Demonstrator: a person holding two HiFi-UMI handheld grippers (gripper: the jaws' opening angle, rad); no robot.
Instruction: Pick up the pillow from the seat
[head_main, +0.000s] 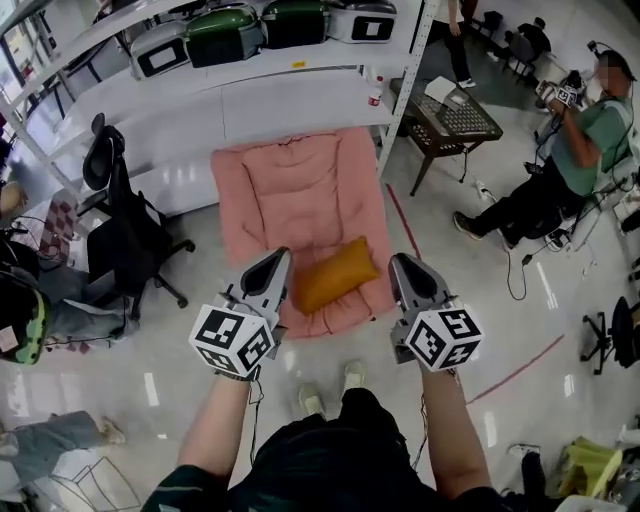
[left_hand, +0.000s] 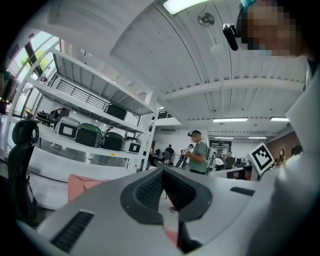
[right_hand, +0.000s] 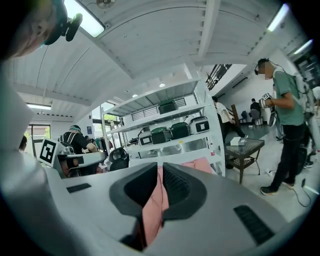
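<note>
My left gripper is held out low in front of me on the left, its jaws closed tip to tip with nothing between them. My right gripper sits level with it on the right, jaws likewise pressed together. Both point to the far side and lean slightly toward each other. My bare left forearm and right forearm reach forward side by side, well apart.
</note>
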